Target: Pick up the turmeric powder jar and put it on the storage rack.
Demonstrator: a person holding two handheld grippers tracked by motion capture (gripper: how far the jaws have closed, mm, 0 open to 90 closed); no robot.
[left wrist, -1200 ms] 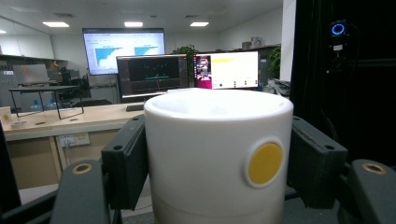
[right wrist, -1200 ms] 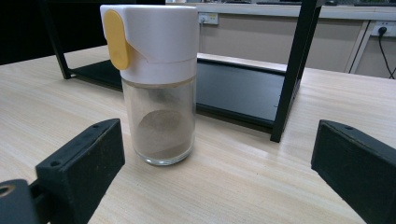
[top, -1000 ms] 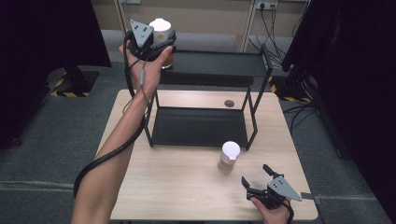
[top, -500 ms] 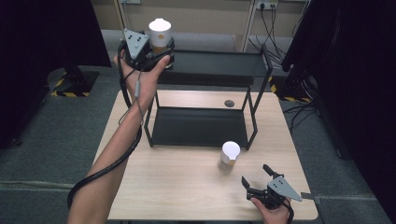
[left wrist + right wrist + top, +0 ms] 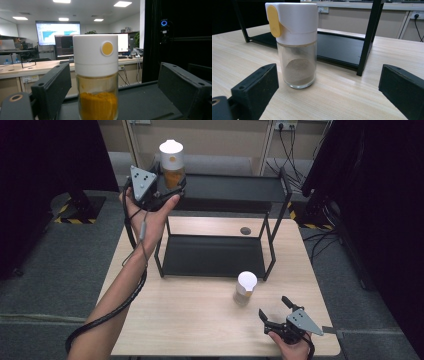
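two spice jars [image 5: 171, 164] [image 5: 245, 287], two tools [image 5: 165, 187] [image 5: 276, 314], one black rack [image 5: 226, 222]

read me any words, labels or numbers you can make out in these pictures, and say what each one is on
No text can be read.
Orange spice jar: plain orange dot, no words.
Grey spice jar: plain yellow tab, no label.
Wall screen: charts, too blurred to read.
Monitor: too dark to read.

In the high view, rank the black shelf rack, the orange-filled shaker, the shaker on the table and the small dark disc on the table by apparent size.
1. Black shelf rack, by far the largest.
2 and 3. Orange-filled shaker, on the rack's top shelf, looks bigger than the shaker on the table, though its height may exaggerate that, so I won't rank them firmly.
4. Small dark disc.
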